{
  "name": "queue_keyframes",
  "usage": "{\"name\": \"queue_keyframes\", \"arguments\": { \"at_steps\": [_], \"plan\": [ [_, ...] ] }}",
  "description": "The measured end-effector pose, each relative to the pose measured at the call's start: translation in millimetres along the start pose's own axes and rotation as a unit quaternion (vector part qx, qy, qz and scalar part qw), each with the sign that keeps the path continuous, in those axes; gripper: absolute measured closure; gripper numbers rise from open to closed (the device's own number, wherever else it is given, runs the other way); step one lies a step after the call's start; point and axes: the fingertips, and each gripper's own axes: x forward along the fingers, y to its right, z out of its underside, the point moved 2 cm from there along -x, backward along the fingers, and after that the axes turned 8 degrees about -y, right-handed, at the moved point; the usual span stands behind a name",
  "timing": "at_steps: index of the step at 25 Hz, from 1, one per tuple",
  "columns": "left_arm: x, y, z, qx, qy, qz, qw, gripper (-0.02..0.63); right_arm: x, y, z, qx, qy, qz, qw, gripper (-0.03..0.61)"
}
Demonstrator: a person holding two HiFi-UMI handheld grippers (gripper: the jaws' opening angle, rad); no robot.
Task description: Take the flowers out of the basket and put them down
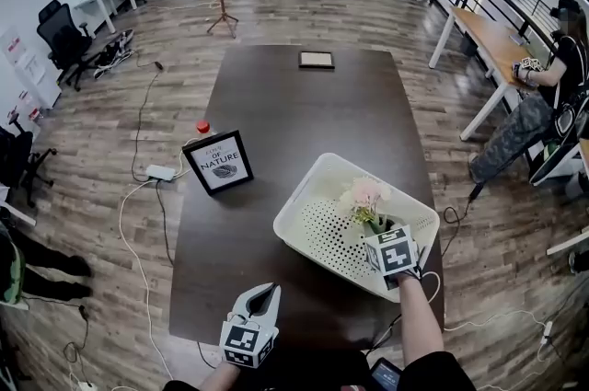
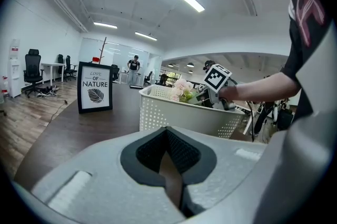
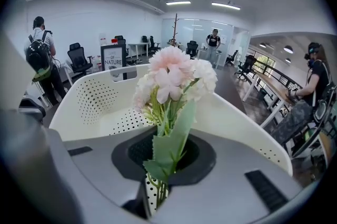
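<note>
Because the right gripper (image 3: 158, 186) pinches only the thin stems of the pink flower bunch (image 3: 174, 75) over the white perforated basket (image 3: 89, 96), a slack grip could let it fall inside; the left gripper (image 2: 171, 175) idles shut, empty.

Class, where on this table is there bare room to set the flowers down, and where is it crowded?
Widest: the table between the small frame and the sign. Narrower: the strip between sign and basket. Crowded: the near right corner, filled by the basket.
</note>
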Motion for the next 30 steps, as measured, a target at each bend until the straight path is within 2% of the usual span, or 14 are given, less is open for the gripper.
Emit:
{"name": "queue_keyframes", "arguments": {
  "at_steps": [30],
  "plan": [
    [-35,-15,10,-0.025,0.031,-0.056,0.9976,0.604,-83,-35,-42,-0.057,0.078,0.014,0.995,0.526]
  ]
}}
